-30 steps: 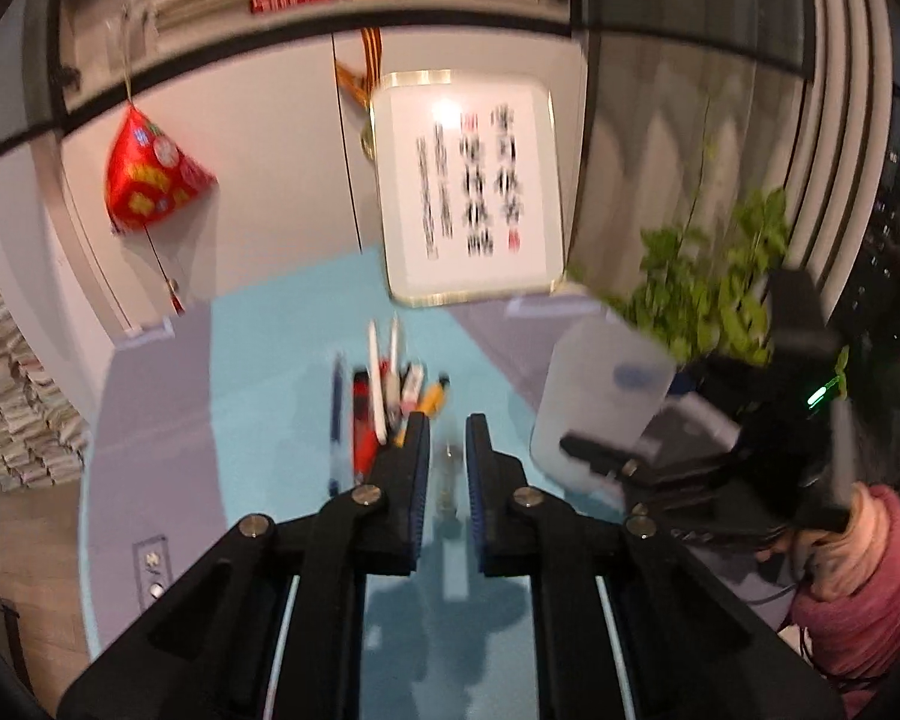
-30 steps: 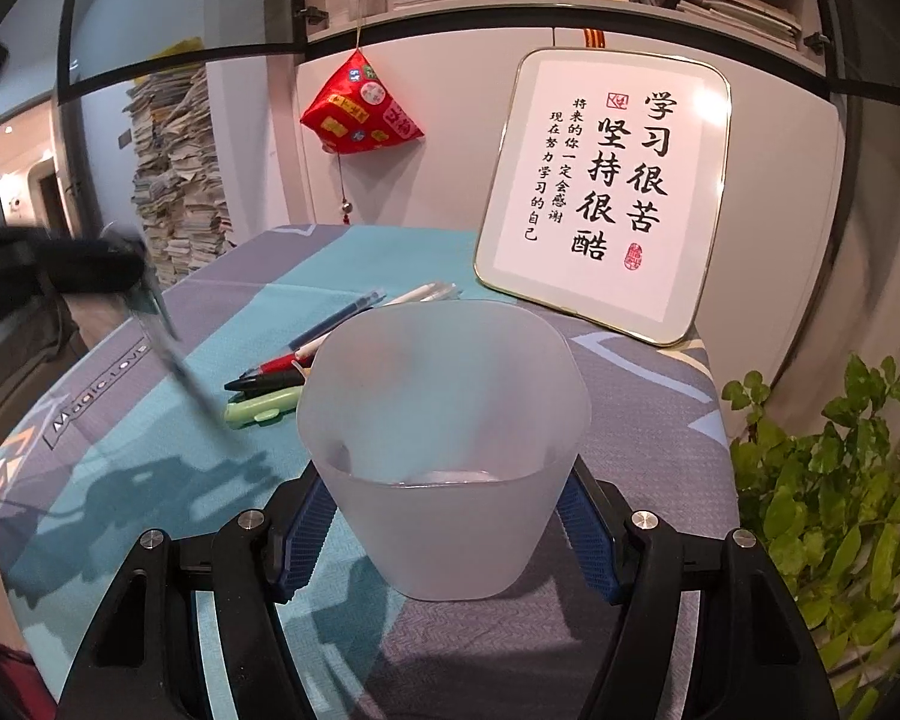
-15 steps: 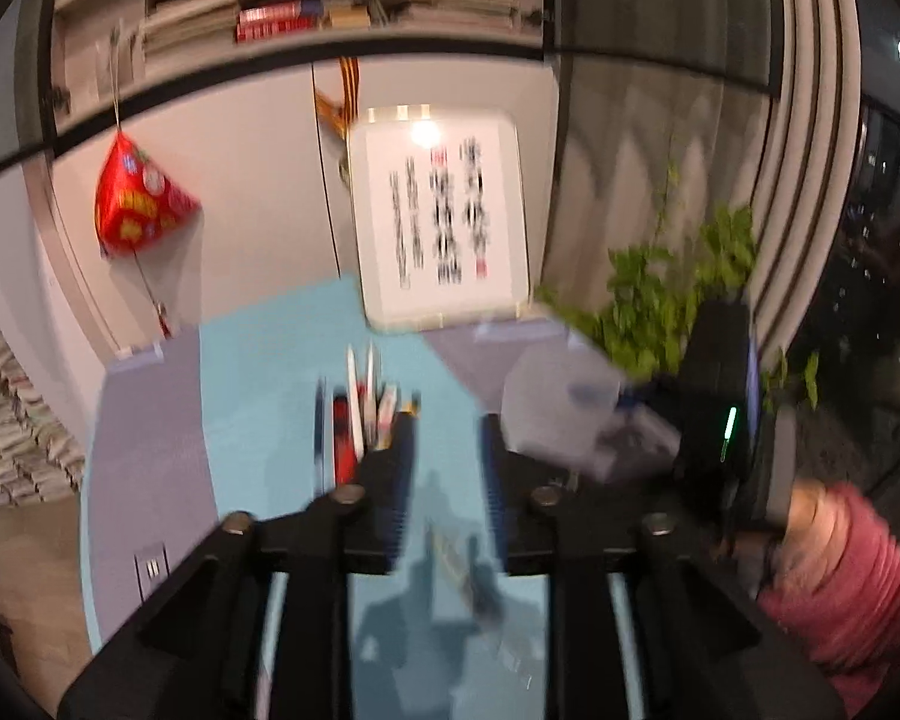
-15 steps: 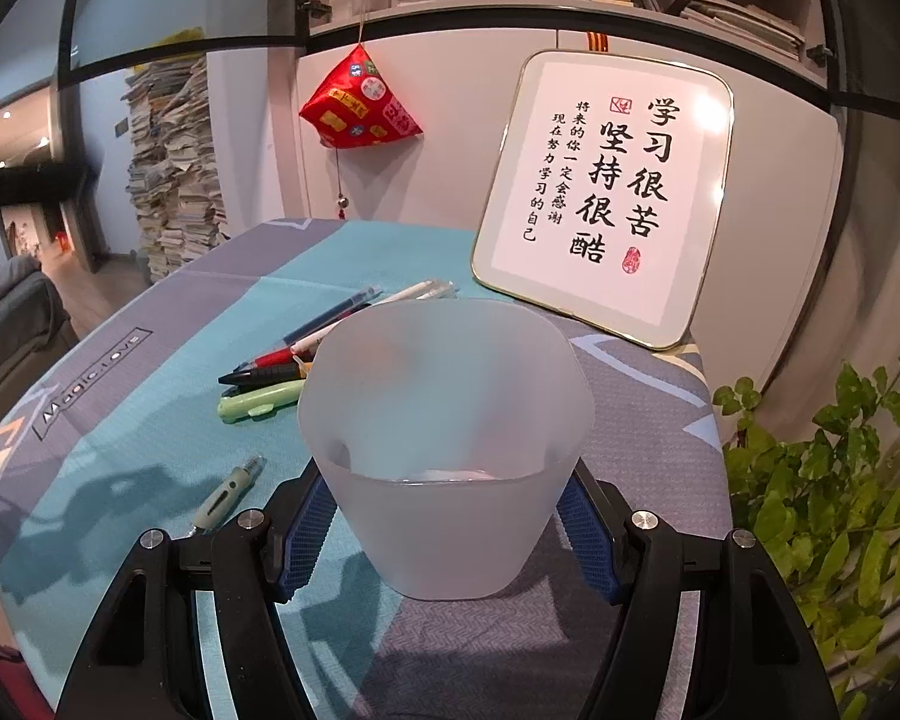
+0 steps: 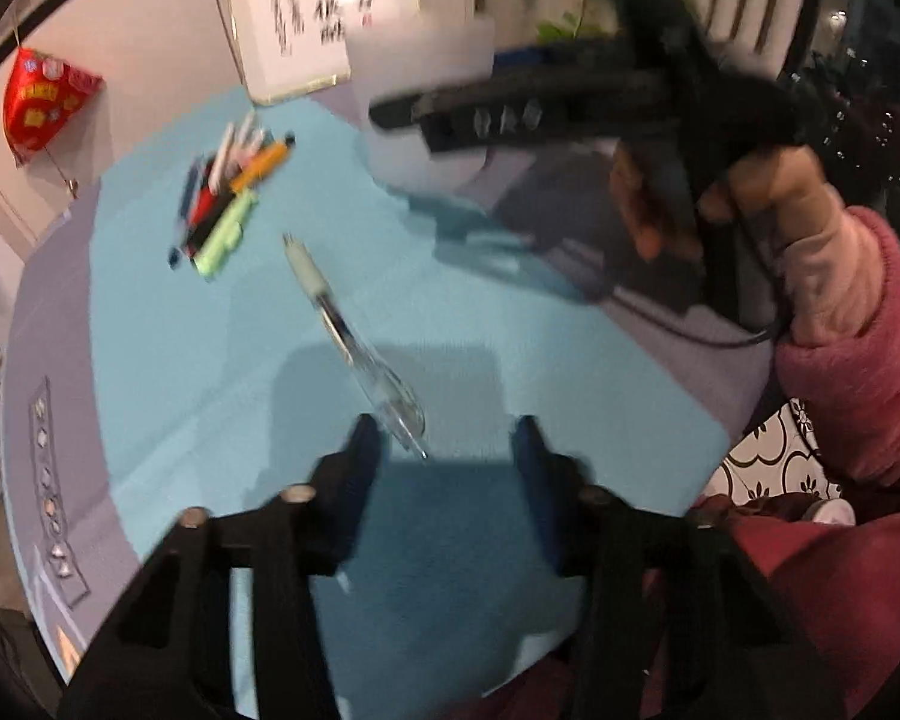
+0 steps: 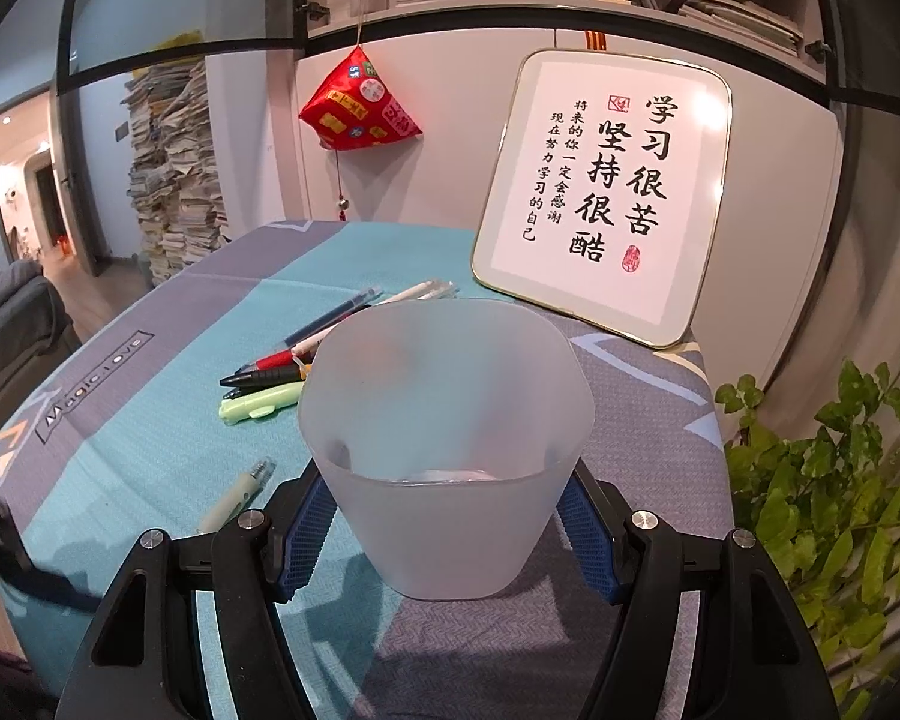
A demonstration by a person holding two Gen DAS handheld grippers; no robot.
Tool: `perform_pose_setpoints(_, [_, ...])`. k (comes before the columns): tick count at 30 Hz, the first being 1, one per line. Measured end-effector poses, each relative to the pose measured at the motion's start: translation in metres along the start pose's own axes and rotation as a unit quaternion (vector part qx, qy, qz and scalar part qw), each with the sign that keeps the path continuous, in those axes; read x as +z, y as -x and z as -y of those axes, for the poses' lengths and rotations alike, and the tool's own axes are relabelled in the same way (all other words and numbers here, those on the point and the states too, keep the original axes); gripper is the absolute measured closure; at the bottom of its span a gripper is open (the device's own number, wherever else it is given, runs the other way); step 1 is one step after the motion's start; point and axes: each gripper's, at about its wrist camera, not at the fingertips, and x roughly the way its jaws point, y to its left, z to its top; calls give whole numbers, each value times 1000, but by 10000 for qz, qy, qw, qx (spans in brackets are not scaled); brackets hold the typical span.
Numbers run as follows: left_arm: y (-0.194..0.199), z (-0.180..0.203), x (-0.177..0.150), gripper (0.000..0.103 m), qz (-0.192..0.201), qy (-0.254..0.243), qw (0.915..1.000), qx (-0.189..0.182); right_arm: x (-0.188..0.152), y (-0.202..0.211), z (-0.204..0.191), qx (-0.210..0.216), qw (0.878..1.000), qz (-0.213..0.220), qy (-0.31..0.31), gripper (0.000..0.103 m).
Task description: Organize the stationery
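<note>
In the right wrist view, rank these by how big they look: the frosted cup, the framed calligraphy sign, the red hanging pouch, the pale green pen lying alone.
1. frosted cup, though it is nearest the camera, which inflates it
2. framed calligraphy sign, close to the cup in apparent size
3. red hanging pouch
4. pale green pen

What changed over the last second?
Left tool opened and dropped the clear pen, which now lies loose on the blue mat; the tool tipped down toward it. Right tool unchanged, clamped on the frosted cup; pen pile untouched.

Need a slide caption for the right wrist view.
Right tool grips frosted cup on the table; pens lie behind.
</note>
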Motion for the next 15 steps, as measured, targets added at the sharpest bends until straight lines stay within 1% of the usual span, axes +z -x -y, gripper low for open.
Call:
perform_pose_setpoints(1, [-4,-2,-1,69,-48,87,10000,10,0,0,0,7,10000,0,-8,33])
perform_pose_setpoints(2, [-4,-5,-2,70,26,169,9999,-14,0,0,0,9,10000,0,-10,33])
perform_pose_setpoints(4, [-5,-10,-3,73,55,311,9995,22,0,0,1,15,10000,-1,-16,33])
perform_pose_setpoints(8, [-6,-17,-3,89,131,508,9985,121,0,0,0,-15,10000,7,7,33])
perform_pose_setpoints(12, [-5,-19,1,91,134,566,9982,115,2,0,-2,-133,9999,-1,87,33])
perform_pose_setpoints(15, [7,-19,3,91,317,516,9980,198,2,-1,-1,-116,9999,-3,62,33])
